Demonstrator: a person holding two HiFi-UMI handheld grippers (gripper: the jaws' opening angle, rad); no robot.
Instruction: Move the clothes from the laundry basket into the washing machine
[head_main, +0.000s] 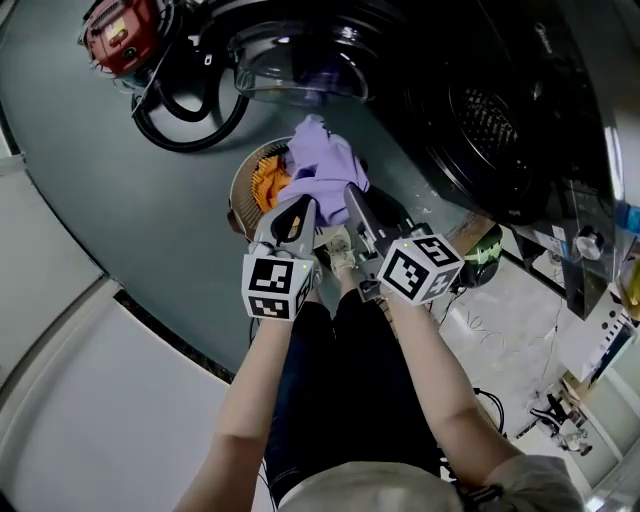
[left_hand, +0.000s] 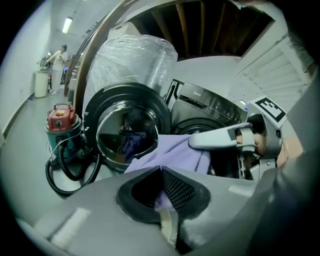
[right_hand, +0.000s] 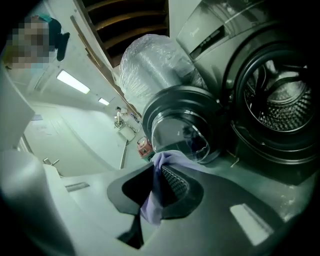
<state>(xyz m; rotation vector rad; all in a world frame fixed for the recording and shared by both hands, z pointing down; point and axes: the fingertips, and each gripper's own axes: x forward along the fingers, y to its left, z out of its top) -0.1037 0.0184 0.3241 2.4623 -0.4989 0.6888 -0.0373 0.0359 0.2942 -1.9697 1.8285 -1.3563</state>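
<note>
Head view: am clamping both claws on same purple garment (head_main: 325, 165). Left gripper (head_main: 292, 215) and right gripper (head_main: 357, 205) are each pinching a fold, jaws closed tight on cloth, so it is hanging bunched between them rather than trailing. Am holding it just above laundry basket (head_main: 240, 195), clear of rim, with orange clothes (head_main: 268, 185) lying inside. Open washing machine (head_main: 490, 130) is waiting at right, its door (head_main: 300, 60) swung aside. Judging carry-across comes next.

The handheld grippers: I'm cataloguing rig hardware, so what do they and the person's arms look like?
The left gripper and right gripper are pale grey with black cross-hatched pads; each carries a white cube with black square markers. The forearms are unsleeved; dark trousers, pale top.
</note>
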